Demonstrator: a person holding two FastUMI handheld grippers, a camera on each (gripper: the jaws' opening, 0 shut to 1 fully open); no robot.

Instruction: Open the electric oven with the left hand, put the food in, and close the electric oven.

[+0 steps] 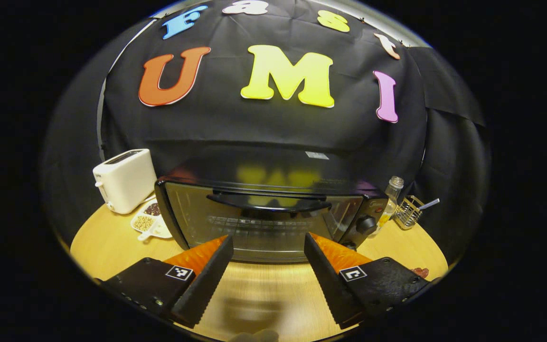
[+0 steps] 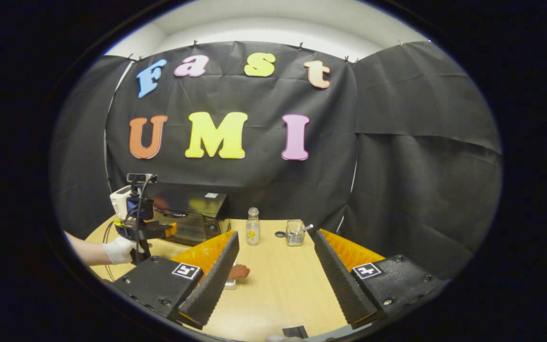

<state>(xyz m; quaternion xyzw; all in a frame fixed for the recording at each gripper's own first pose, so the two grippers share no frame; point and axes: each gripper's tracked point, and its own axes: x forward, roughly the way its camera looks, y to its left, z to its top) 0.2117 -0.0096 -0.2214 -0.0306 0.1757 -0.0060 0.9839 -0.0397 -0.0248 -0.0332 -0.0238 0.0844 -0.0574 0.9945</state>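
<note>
The black electric oven stands on the round wooden table with its glass door shut and its dark handle across the top of the door. My left gripper is open just in front of the door, below the handle, and touches nothing. In the right gripper view a gloved hand holds that left gripper before the oven. The food, a brown-red patty, lies on the table beside my right gripper's left finger. My right gripper is open and holds nothing.
A white toaster and a white dish of beans sit left of the oven. To its right are a small glass bottle and a wire basket. The bottle and basket stand behind the patty.
</note>
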